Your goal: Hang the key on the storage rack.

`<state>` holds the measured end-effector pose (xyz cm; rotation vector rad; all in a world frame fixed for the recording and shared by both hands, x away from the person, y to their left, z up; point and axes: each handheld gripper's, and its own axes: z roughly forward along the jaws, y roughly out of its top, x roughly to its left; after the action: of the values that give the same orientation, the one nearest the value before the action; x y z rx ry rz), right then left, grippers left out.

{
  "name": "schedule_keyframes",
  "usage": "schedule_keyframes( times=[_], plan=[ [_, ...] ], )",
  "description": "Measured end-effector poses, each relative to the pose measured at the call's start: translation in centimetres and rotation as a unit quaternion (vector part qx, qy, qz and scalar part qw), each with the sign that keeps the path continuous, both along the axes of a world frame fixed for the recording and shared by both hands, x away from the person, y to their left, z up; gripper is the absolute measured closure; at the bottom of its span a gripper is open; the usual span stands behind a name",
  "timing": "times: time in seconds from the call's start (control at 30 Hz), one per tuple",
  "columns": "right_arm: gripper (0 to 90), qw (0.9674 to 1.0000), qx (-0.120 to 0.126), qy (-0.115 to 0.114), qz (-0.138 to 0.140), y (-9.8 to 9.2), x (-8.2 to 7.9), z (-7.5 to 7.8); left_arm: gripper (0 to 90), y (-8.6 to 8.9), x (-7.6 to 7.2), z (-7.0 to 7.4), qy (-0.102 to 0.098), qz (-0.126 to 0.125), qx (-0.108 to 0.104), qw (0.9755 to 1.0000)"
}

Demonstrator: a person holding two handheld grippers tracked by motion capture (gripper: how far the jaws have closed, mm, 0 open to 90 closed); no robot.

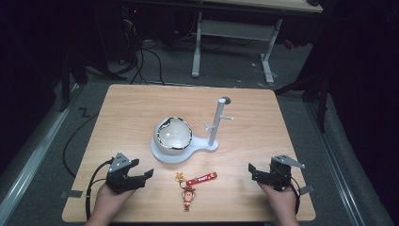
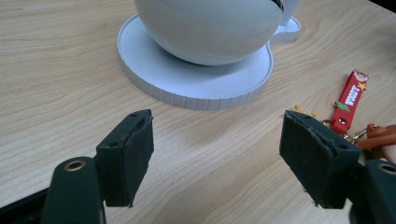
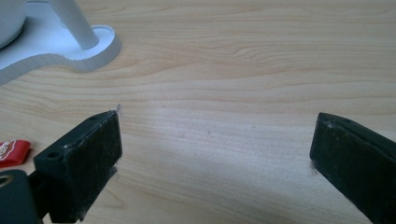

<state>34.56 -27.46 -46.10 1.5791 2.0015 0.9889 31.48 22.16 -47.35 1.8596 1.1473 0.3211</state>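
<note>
At about 7 o'clock on the table (image 1: 131,106), the left gripper (image 1: 141,172) rests with jaws spread, nothing between them. The white stand (image 1: 181,153) with its bowl (image 1: 174,135) and pegged post (image 1: 215,123) sits at centre. The keychain (image 1: 194,184) lies at 6 o'clock, between the grippers, its long axis running from the figure at 7 toward the red strap at 2. Probably it goes on a peg: pinch the strap across its width. At 5 o'clock, the right gripper (image 1: 256,171) is likewise spread and empty.
</note>
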Motion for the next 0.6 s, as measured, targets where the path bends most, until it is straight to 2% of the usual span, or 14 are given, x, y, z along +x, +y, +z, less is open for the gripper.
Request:
schedule_keyframes(
  times=[0.23, 0.47, 0.5, 0.53, 0.57, 0.6],
  plan=[
    [3.2, 0.9999, -0.009, 0.001, 0.011, 0.3, -0.1, -0.2, 26.6, -0.1, 0.3, -0.2, 0.003, -0.006, 0.005, 1.0],
    [9.5, 0.9986, -0.023, 0.022, 0.043, 1.1, -0.1, 0.0, 26.7, -0.1, 0.2, -0.1, 0.011, -0.005, 0.001, 0.9999],
    [14.1, 0.9976, -0.033, 0.031, 0.052, 1.4, -0.1, 0.3, 27.0, 0.0, 0.2, -0.1, 0.012, -0.004, -0.002, 0.9999],
    [17.6, 0.9919, -0.071, 0.079, 0.069, 2.0, 0.3, 0.9, 27.6, 0.0, 0.0, 0.0, 0.011, -0.004, -0.003, 0.9999],
    [17.6, 0.9919, -0.071, 0.079, 0.069, 2.0, 0.3, 0.9, 27.6, 0.0, 0.0, 0.0, 0.01, -0.006, 0.0, 0.9999],
    [18.7, 0.9878, -0.084, 0.106, 0.078, 2.2, 0.5, 1.1, 27.7, 0.0, -0.1, 0.0, 0.009, -0.007, 0.006, 0.9999]
  ],
)
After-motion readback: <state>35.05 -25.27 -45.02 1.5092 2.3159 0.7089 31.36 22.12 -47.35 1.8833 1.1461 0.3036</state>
